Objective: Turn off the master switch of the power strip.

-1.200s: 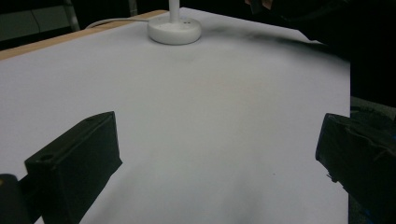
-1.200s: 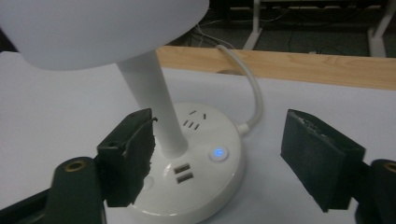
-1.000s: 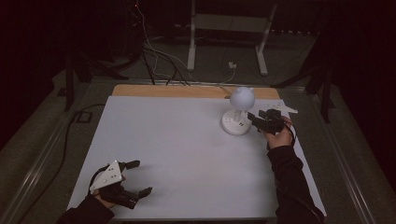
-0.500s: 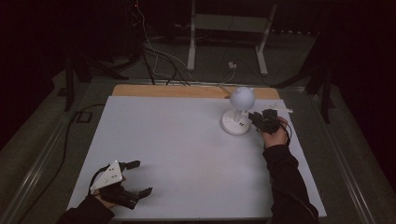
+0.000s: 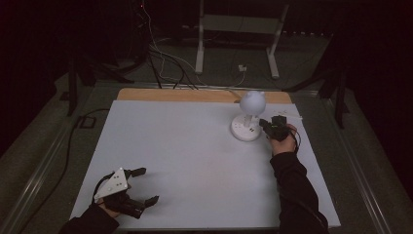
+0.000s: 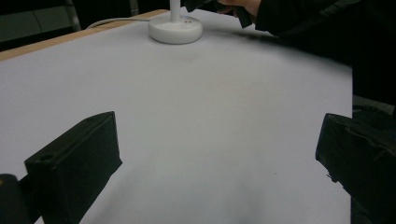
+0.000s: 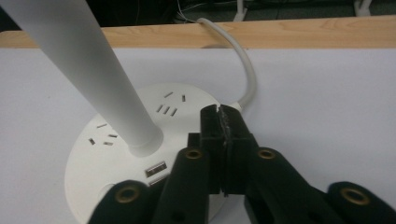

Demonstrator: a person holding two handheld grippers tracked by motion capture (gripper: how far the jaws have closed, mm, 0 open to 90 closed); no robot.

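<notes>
The white lamp (image 5: 247, 119) stands in the upper right of the high view, near the far wooden edge (image 5: 195, 95) of the table (image 5: 195, 156). Its round base carries sockets, and its cable (image 7: 245, 70) runs over that edge. The right gripper (image 5: 272, 127) is just beside the base, on its right. Its jaws have just been closing and now press together over the base rim, with nothing between them. The left gripper (image 5: 141, 185) rests at the lower left with jaws spread wide and nothing in them. A wide bare white surface lies between the two grippers.
</notes>
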